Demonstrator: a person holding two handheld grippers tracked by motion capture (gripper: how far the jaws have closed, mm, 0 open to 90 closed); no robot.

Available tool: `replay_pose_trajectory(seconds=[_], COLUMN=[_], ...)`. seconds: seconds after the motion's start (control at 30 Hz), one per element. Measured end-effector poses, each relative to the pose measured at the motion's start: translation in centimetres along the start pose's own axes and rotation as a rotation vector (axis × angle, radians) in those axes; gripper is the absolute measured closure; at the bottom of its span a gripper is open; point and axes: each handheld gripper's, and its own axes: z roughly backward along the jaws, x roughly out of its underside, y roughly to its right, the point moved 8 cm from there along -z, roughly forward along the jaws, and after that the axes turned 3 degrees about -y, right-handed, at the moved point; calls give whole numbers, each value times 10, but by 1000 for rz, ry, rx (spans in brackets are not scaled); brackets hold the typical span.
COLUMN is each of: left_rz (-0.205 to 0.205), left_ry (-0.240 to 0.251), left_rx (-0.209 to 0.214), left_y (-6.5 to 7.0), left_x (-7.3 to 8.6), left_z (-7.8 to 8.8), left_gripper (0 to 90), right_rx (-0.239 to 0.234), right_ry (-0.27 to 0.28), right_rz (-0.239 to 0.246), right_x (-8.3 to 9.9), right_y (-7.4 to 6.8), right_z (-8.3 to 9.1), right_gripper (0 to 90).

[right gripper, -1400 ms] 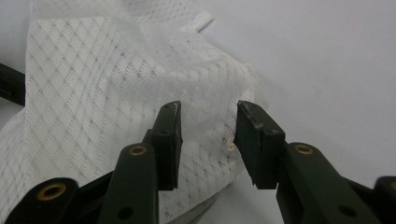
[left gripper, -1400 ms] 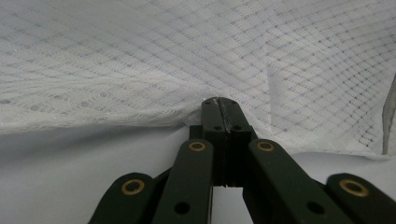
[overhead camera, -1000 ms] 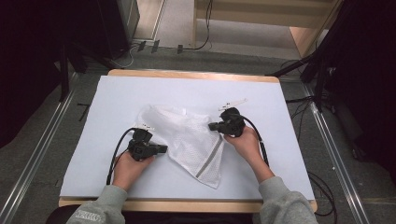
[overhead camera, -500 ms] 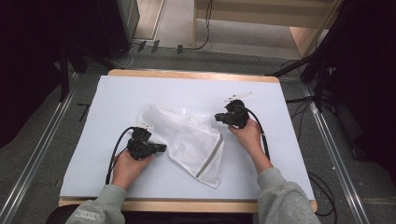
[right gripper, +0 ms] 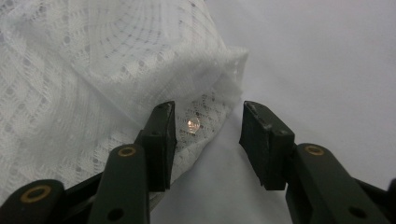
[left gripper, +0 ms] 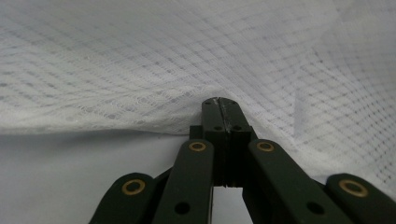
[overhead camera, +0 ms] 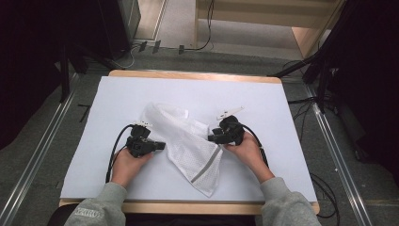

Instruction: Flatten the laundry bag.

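A white mesh garment [overhead camera: 186,141] with a grey stripe [overhead camera: 205,167] lies crumpled in the middle of the white-covered table [overhead camera: 282,103]. My left gripper [overhead camera: 162,145] is at its left edge. In the left gripper view the jaws are pressed together at the tip [left gripper: 219,105], with the mesh [left gripper: 187,56] caught there and rising from it. My right gripper [overhead camera: 211,138] is at the garment's right edge. Its jaws have just been opening and now stand apart [right gripper: 208,128]. A cloth corner [right gripper: 93,70] with a small clear button [right gripper: 193,124] lies loose between them, beside the left pad.
The table's wooden rim [overhead camera: 188,74] runs along the far side. Metal rails [overhead camera: 42,150] flank the table, and cables [overhead camera: 301,101] lie on the floor to the right. Bare white cover surrounds the garment.
The right gripper's jaws have opened and let go of the garment's right edge, which has slackened onto the table. The right hand has come down and slightly nearer. The left gripper has not moved.
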Motion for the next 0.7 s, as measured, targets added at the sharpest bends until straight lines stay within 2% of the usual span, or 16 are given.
replay_pose_trajectory(seconds=[0.07,0.13,0.17,0.23,0.33,0.47,0.57,0.7], left_rz=[-5,0,-2,-3,-5,-10,-9,-6], left_ry=[-4,-2,-3,-5,-7,-8,-6,-3], left_rx=[0,-2,2,1,3,6,6,4], left_y=[-1,-2,-2,-3,-4,-4,-4,-4], left_x=[-2,-5,-6,-8,-9,-9,-9,-8], left_z=[-1,-1,-2,-3,-3,-4,-4,-3], left_gripper=[900,900,900,900,900,900,900,900], right_rx=[-1,32,36,35,6,-39,-37,-20], right_ry=[12,23,28,55,79,88,83,80], right_rz=[15,40,36,34,51,64,94,132], right_x=[2,0,-1,-5,-9,-13,-15,-18], right_y=[-7,-8,-8,-6,-6,-10,-14,-21], right_z=[1,-3,-4,-8,-16,-23,-26,-30], right_gripper=[542,500,495,468,462,501,523,602])
